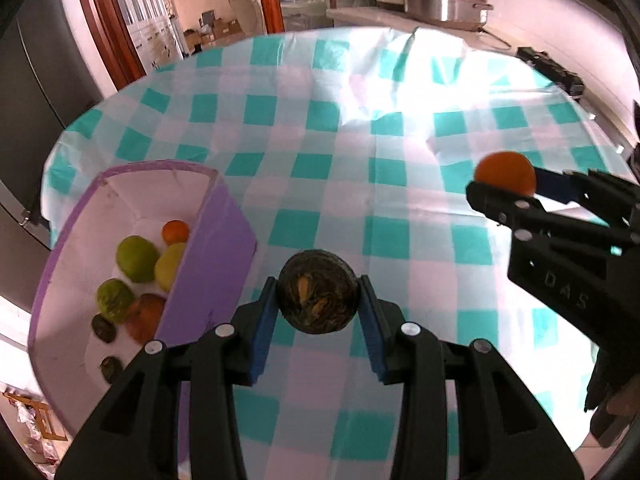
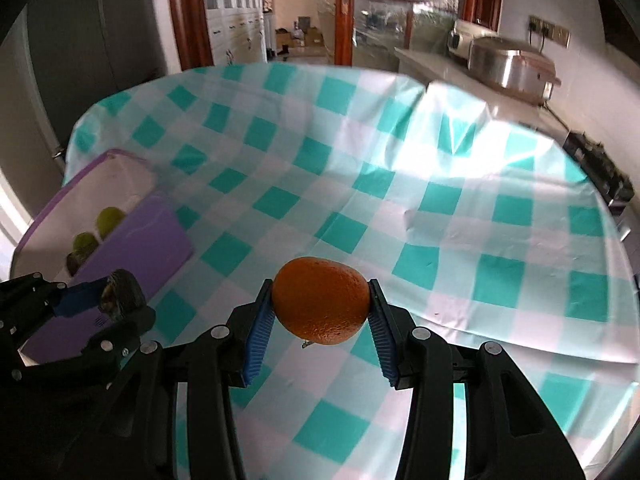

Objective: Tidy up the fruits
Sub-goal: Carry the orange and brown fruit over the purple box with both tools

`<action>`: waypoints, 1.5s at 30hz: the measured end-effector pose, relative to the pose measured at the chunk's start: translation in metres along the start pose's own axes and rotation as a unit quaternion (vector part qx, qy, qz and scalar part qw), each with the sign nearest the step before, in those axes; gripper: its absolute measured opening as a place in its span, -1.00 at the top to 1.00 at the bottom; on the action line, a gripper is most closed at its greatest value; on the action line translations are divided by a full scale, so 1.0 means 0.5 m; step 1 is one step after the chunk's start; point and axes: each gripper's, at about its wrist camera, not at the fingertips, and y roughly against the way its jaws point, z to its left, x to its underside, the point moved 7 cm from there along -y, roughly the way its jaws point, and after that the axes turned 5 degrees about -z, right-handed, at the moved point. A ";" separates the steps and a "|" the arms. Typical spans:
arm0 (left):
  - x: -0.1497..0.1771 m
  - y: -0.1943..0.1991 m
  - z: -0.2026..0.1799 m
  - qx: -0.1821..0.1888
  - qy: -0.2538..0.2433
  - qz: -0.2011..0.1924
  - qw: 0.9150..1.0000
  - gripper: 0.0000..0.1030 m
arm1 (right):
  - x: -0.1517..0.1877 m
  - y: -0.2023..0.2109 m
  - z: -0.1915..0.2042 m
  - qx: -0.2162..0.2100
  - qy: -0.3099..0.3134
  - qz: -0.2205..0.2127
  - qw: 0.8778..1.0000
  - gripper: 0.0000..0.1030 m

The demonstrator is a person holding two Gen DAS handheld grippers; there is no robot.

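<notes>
My left gripper [image 1: 318, 294] is shut on a dark, round, brown-green fruit [image 1: 317, 292], held above the checked tablecloth just right of the purple box [image 1: 224, 236]. In the box lie several fruits: green ones [image 1: 136, 258], a small orange [image 1: 175, 231], a brownish one [image 1: 146, 316] and small dark ones. My right gripper [image 2: 320, 300] is shut on an orange [image 2: 320, 300], also in the air over the cloth. The left wrist view shows that orange [image 1: 505, 173] at the far right; the right wrist view shows the dark fruit [image 2: 122, 294] and the box [image 2: 140, 240] at the left.
The round table wears a teal and white checked cloth [image 1: 320, 128]. A counter behind it carries a steel roasting pan [image 1: 444, 0] and other appliances. A dark refrigerator [image 1: 36, 92] stands to the left, and a wooden doorway opens onto another room.
</notes>
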 end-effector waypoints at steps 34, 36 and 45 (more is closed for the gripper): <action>0.098 0.440 0.004 0.036 -0.040 -0.170 0.984 0.22 | 0.048 0.441 0.088 -0.021 0.076 -0.107 0.991 0.13; 0.105 0.443 0.009 0.038 -0.042 -0.173 0.983 0.22 | 0.056 0.443 0.089 -0.023 0.078 -0.105 0.991 0.13; 0.130 0.425 0.072 0.039 -0.008 -0.166 0.985 0.22 | 0.087 0.403 0.089 -0.034 0.069 -0.077 0.994 0.13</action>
